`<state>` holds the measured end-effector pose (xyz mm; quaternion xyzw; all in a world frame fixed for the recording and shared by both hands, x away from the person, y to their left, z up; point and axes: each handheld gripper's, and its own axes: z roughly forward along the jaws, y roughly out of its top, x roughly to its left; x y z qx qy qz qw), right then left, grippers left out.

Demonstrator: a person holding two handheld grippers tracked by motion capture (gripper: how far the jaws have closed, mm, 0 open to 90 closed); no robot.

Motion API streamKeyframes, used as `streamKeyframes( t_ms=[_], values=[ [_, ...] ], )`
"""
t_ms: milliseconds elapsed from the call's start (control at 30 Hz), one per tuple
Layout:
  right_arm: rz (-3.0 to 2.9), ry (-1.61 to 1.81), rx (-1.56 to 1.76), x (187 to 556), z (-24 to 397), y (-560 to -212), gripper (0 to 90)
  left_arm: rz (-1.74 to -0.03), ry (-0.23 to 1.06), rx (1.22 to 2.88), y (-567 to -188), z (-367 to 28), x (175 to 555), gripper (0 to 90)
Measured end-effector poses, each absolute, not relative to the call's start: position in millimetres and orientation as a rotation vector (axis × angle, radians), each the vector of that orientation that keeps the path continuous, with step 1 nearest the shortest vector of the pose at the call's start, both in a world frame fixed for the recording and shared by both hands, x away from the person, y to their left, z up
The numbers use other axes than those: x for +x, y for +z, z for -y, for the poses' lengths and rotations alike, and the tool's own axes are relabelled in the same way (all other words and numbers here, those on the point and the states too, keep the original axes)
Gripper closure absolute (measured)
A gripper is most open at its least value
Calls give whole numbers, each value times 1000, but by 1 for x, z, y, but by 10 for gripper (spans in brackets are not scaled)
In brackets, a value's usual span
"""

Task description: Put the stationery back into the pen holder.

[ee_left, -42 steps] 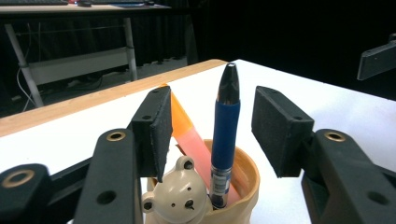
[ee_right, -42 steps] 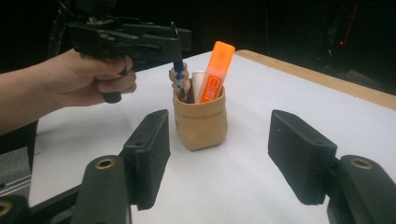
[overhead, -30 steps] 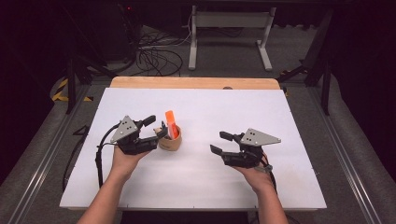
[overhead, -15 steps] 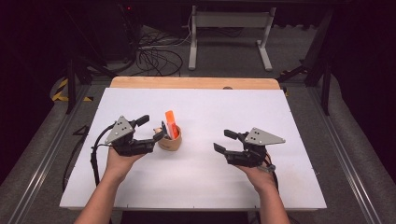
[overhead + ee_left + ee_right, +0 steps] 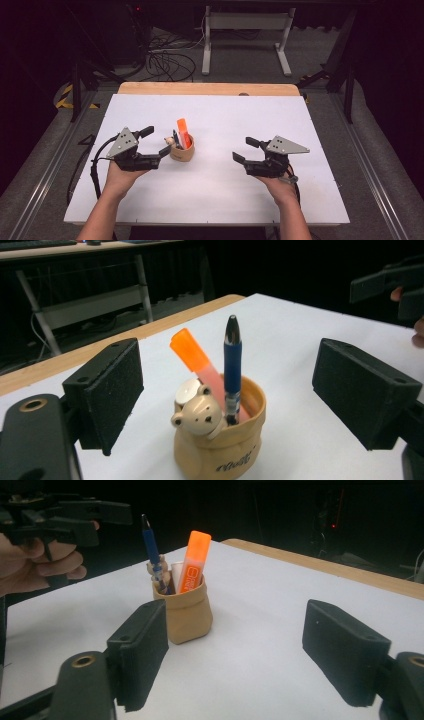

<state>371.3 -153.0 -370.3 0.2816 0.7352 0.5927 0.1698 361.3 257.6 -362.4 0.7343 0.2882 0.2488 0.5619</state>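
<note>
Pen holder (image 5: 182,151), a small tan pouch-shaped cup, was seen standing upright on the white table (image 5: 225,200), left of the table's middle and nearer the person's edge than the far one. A little bear figure (image 5: 198,412) was fixed at its rim, and dark lettering was printed low on its front, too small to be read. Two things were held upright in it: an orange highlighter (image 5: 199,360), tilted slightly, and a blue pen (image 5: 232,370) with a dark tip, standing just beside the highlighter.

Just to the holder's left, the left gripper (image 5: 156,142) was held level, pointed at it. Its jaws had just been opening and were spread wide apart; in the left gripper view the holder was seen between the two black pads (image 5: 117,390), with clear gaps on both sides, so nothing was gripped. The gripper was carried by the person's left hand (image 5: 119,176), with a black cable (image 5: 95,170) trailing from it over the table's left edge.

Well apart to the right, the right gripper (image 5: 245,150) was held in the right hand (image 5: 280,187), also pointed toward the holder. Its jaws had likewise just been opening and stood apart, with nothing between them; the holder was seen farther off in the right gripper view.

Beyond the white surface a wooden strip (image 5: 205,88) was visible along the far edge.
</note>
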Motion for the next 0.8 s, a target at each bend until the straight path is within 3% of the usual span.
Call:
streamKeyframes(
  t_ms=[800],
  values=[
    [-2014,1678,843,371,170,-370,134,-684,525,1761,-366,-280,356,84]
  ],
)
